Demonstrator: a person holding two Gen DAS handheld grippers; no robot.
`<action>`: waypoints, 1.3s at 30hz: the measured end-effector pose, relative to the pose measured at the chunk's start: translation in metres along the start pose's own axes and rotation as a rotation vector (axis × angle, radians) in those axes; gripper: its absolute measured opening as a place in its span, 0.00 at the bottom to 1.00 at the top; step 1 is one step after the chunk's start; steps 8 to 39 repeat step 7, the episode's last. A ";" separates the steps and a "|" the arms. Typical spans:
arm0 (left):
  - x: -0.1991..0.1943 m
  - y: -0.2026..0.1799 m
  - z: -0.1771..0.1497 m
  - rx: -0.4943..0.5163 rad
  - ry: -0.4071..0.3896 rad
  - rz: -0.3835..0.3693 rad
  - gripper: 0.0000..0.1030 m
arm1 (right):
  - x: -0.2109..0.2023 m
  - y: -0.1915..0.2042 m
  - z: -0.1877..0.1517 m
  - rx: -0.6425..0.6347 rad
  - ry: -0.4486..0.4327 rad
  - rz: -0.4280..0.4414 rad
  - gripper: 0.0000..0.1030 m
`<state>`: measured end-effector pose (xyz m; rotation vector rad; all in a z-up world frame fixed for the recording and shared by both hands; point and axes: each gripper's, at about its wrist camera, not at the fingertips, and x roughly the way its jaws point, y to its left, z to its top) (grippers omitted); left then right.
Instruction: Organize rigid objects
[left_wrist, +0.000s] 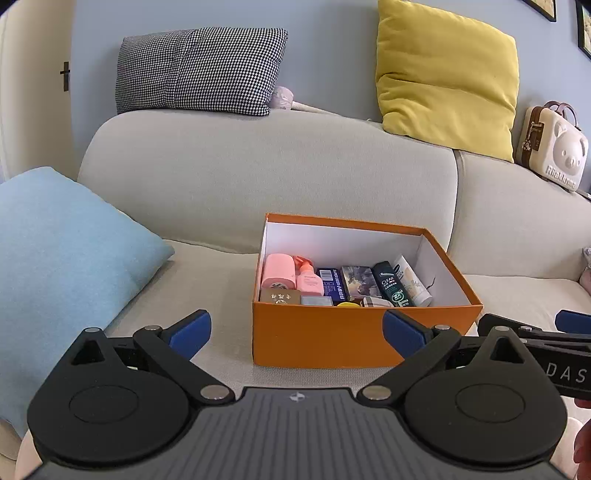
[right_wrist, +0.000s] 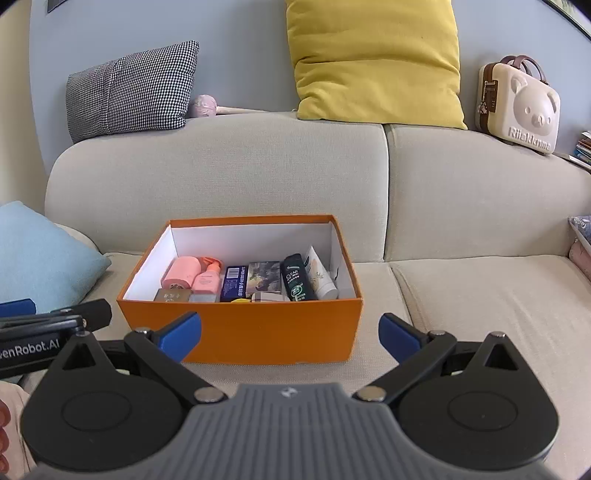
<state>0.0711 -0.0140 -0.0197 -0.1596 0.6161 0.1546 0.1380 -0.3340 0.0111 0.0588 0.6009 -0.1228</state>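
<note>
An open orange box sits on the beige sofa seat. Inside lie several items: a pink roll, a pink spray bottle, a blue carton, a dark green CLEAR bottle and a white tube. My left gripper is open and empty in front of the box. My right gripper is open and empty, also just in front of the box. Each gripper shows at the edge of the other's view.
A light blue cushion lies left of the box. A houndstooth pillow, a yellow pillow and a cream bear case sit on the sofa back. Bare seat lies to the right.
</note>
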 end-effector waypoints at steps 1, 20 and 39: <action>-0.001 0.000 0.000 0.000 -0.001 -0.001 1.00 | 0.000 0.000 0.000 0.001 0.000 -0.001 0.98; -0.002 0.000 -0.001 -0.005 -0.003 -0.002 1.00 | -0.001 0.002 -0.001 0.000 0.002 -0.010 0.98; -0.002 0.000 -0.001 -0.005 -0.003 -0.002 1.00 | -0.001 0.002 -0.001 0.000 0.002 -0.010 0.98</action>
